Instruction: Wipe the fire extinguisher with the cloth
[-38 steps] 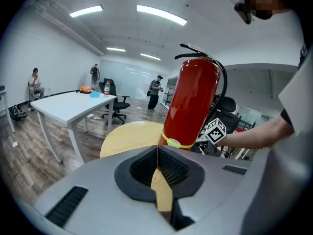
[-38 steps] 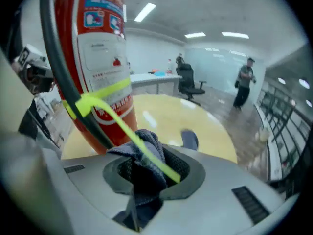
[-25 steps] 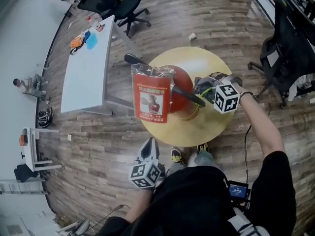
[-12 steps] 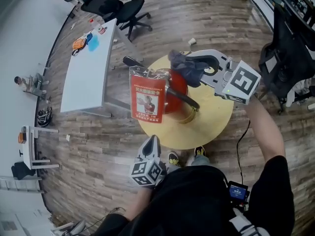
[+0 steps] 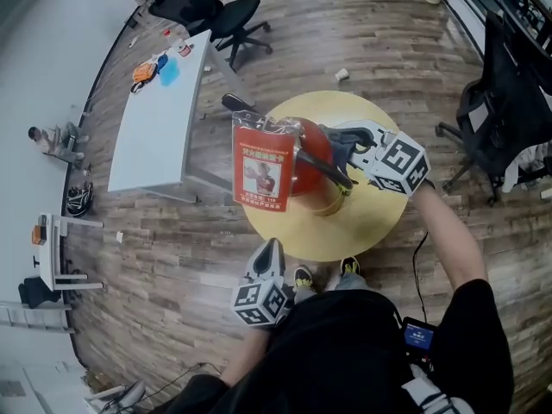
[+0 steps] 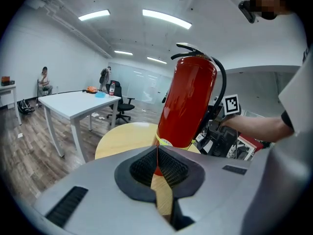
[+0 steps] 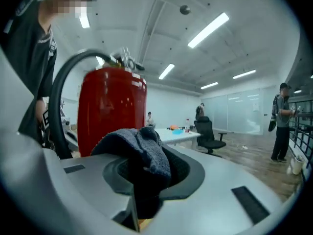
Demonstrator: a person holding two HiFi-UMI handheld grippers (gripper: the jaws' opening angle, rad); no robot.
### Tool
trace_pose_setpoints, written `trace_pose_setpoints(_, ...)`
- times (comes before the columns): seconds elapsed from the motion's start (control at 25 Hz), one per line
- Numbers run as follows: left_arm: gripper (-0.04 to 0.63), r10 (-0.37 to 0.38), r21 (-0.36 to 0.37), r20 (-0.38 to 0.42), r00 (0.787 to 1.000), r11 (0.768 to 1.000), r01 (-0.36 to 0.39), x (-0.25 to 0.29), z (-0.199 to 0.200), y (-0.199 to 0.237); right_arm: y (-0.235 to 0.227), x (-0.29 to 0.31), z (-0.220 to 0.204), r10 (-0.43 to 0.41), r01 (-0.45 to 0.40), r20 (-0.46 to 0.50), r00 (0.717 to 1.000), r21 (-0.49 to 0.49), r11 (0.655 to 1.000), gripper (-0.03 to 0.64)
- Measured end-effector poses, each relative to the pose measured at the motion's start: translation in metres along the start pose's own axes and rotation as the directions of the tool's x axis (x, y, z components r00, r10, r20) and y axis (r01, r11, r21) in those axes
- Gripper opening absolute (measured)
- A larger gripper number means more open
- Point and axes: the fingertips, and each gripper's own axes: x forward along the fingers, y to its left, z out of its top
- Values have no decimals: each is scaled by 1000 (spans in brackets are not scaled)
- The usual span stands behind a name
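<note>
A red fire extinguisher (image 5: 307, 155) stands upright on a round yellow table (image 5: 362, 222), with a black hose (image 5: 326, 167) and a red bagged tag (image 5: 260, 169) hanging from its top. My right gripper (image 5: 341, 147) is shut on a dark blue-grey cloth (image 7: 141, 153) and sits close to the extinguisher's (image 7: 111, 112) right side; I cannot tell whether the cloth touches the cylinder. My left gripper (image 5: 269, 250) is shut and empty, low in front of the table edge, pointing at the extinguisher (image 6: 189, 104) from a distance.
A white rectangular desk (image 5: 153, 115) stands left of the round table, with black office chairs (image 5: 207, 9) behind it and another chair (image 5: 500, 84) at the right. A person (image 7: 281, 121) stands far off. My feet (image 5: 328, 274) are under the table edge.
Half a second ago my right gripper held the cloth raised above the extinguisher's top. It has since come down to the extinguisher's right side. The left gripper has barely moved.
</note>
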Motion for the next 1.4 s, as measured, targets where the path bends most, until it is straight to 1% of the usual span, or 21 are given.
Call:
trace_pose_setpoints(0.08,23,5,2,-5,1000,1000,-5,-2,-1,2,1,13,-49,8,-10,-142,990,-14,1000,97)
trace_pose_setpoints(0.12,23,7,3,-5,1000,1000,-7,-3,-1,2,2,18,-74,14,-20,-220,975,-27,999,97)
trace_pose_setpoints(0.2,23,11,3,-3,1000,1000,-11,-4,0,3,4,27,-118,30,-48,-352,936,-42,998,97)
trace_pose_setpoints(0.24,23,13,3,-3,1000,1000,-13,-4,0,3,6,30,-134,38,-60,-394,918,-42,997,96)
trace_pose_setpoints(0.28,23,16,3,-2,1000,1000,-16,-6,-1,3,6,31,-142,43,-66,-415,909,-42,997,95)
trace_pose_setpoints(0.32,23,18,2,-1,1000,1000,-18,-7,-1,3,7,32,-143,43,-70,-419,907,-49,996,95)
trace_pose_setpoints(0.36,23,20,0,0,1000,1000,-20,-8,-1,3,7,32,-137,39,-72,-407,912,-67,995,95)
trace_pose_setpoints(0.4,23,22,-2,1,1000,1000,-22,-8,-2,3,6,31,-123,33,-73,-377,926,-94,993,94)
trace_pose_setpoints(0.44,23,24,-3,1,1000,1000,-24,-8,-2,4,4,30,-102,29,-71,-325,945,-119,990,94)
trace_pose_setpoints(0.52,23,26,-4,1,1000,1000,-26,-7,-3,6,-1,23,-40,25,-48,-159,987,-145,988,94)
trace_pose_setpoints(0.56,23,25,-4,0,1000,1000,-25,-6,-4,6,-3,16,-2,17,-27,-65,998,-161,987,94)
trace_pose_setpoints(0.64,23,20,-2,-1,1000,1000,-20,-3,-3,5,-4,-1,69,-7,25,81,997,-232,972,94)
trace_pose_setpoints(0.68,23,16,0,0,1000,1000,-16,-2,-3,3,-2,-8,97,-10,45,123,992,-285,957,93)
trace_pose_setpoints(0.72,23,12,1,0,1000,1000,-12,0,-2,1,4,-14,119,0,50,144,990,-342,938,93)
trace_pose_setpoints(0.8,23,5,3,2,1000,1000,-5,3,-1,-2,23,-20,146,34,30,137,990,-439,898,92)
trace_pose_setpoints(0.84,23,1,4,4,1000,1000,-1,4,0,-3,30,-20,151,36,25,121,992,-468,883,83)
trace_pose_setpoints(0.88,23,-3,5,4,1000,1000,3,5,1,-5,33,-19,152,33,23,107,994,-480,877,83)
trace_pose_setpoints(1.08,23,-6,5,8,1000,1000,6,3,1,-6,21,-4,147,30,-3,57,998,-428,904,83)
trace_pose_setpoints(1.24,23,6,-7,5,1000,1000,-6,-3,-3,-4,8,23,146,104,-95,9,995,-356,930,83)
trace_pose_setpoints(1.32,23,12,-6,10,1000,1000,-12,-4,-2,-2,7,28,146,123,-118,-9,992,-359,926,83)
trace_pose_setpoints(1.4,23,17,0,21,1000,1000,-17,-3,2,1,6,24,148,99,-96,-12,995,-393,915,83)
